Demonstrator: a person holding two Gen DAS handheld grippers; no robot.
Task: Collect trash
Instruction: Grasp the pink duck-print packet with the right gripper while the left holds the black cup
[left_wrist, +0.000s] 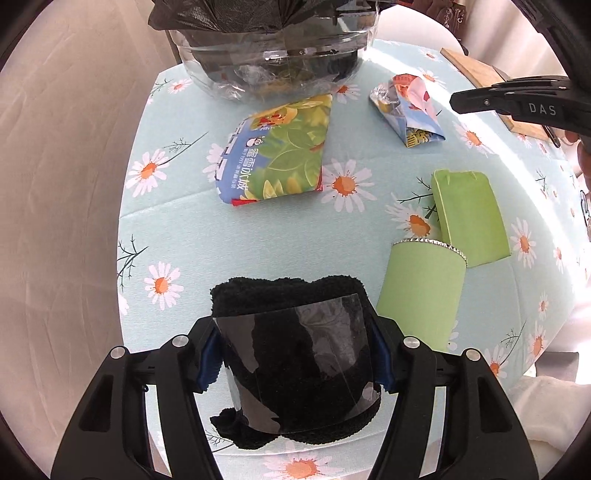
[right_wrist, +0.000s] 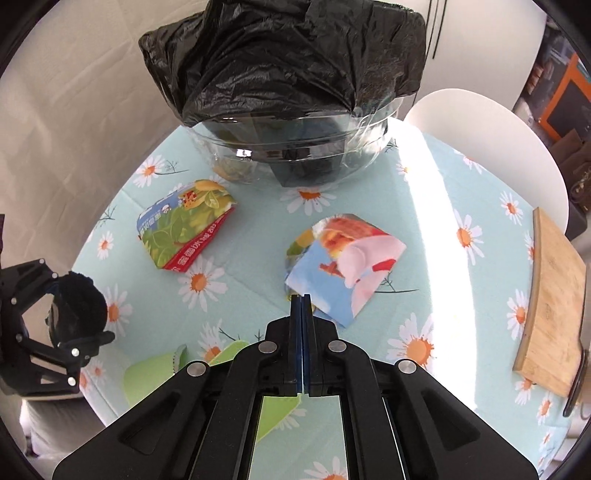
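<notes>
Left hand-held gripper (left_wrist: 295, 354): jaws clamped on a clear plastic cup (left_wrist: 299, 369) stuffed with a fuzzy black cloth (left_wrist: 288, 291), the blue pads pressing its two sides. The cup wall is thin, glossy and slightly creased; the cloth is thick-piled and bulges out past the rim.

Right hand-held gripper (right_wrist: 301, 297): jaws fully together, blue pads meeting. Their tips sit at the near edge of a crumpled printed wrapper (right_wrist: 347, 266); whether that edge is pinched between them cannot be told. The wrapper is glossy film, folded, printed in pink, red and blue.

Other trash on the table (left_wrist: 258, 240):
- A flattened printed pouch (left_wrist: 277, 147), glossy, with green leaf artwork and a blue-and-red border, lying near the bin.
- Two pale green paper pieces just beside the left gripper: a cylindrical sleeve (left_wrist: 421, 295) with a serrated silver rim, and a flat rectangular folded piece (left_wrist: 469, 218) touching it.

Collection point: a round clear plastic bin (right_wrist: 295, 147) at the far edge of the table, lined with a crinkled black plastic bag (right_wrist: 288, 62) draped over its rim. Some items show through its wall.

Table covering: pale blue cloth, fine weave, printed with white-and-orange daisies. A bamboo board (right_wrist: 554, 314), curved at the edge, lies at the right side.
</notes>
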